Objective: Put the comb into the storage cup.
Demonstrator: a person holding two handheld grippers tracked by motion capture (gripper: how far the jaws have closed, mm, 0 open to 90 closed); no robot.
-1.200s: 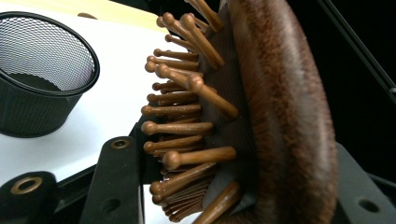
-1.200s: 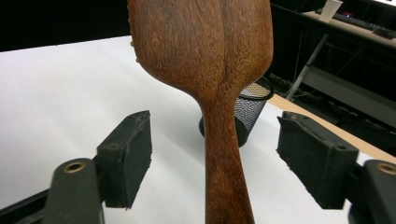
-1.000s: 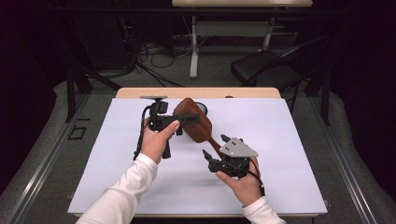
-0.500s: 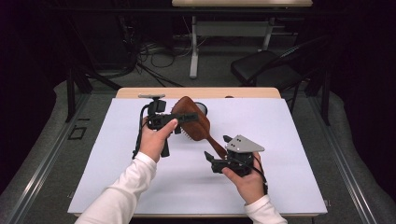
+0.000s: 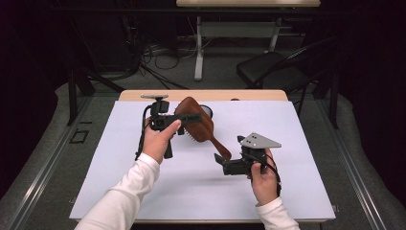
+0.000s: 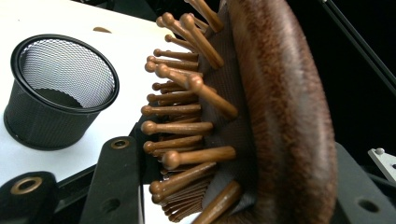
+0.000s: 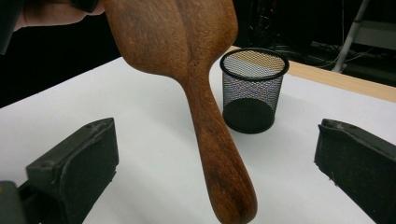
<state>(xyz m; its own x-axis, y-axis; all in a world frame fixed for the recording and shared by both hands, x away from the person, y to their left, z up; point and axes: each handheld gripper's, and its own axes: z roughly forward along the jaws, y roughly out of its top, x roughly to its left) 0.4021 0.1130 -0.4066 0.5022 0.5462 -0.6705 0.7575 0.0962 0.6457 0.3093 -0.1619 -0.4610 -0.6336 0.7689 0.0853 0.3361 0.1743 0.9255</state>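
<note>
1. Wooden hairbrush [image 5: 198,125], dark brown with a grained oval back and a rounded, tapering handle, is held in the air above the counter [image 5: 119,158].
2. Its underside carries rows of slim wooden pins with ball tips [image 6: 187,126], set in a dark cushion.
3. Left claw [image 5: 189,119] is clamped on the brush head, one jaw on the pins, one on the back.
4. Right claw [image 5: 225,164] has just been opening; its black blocky jaws stand wide on either side of the handle tip, not touching it.
5. Black wire-mesh cup [image 7: 253,88], round and open-topped, stands on the smooth white counter just behind the brush.
</note>
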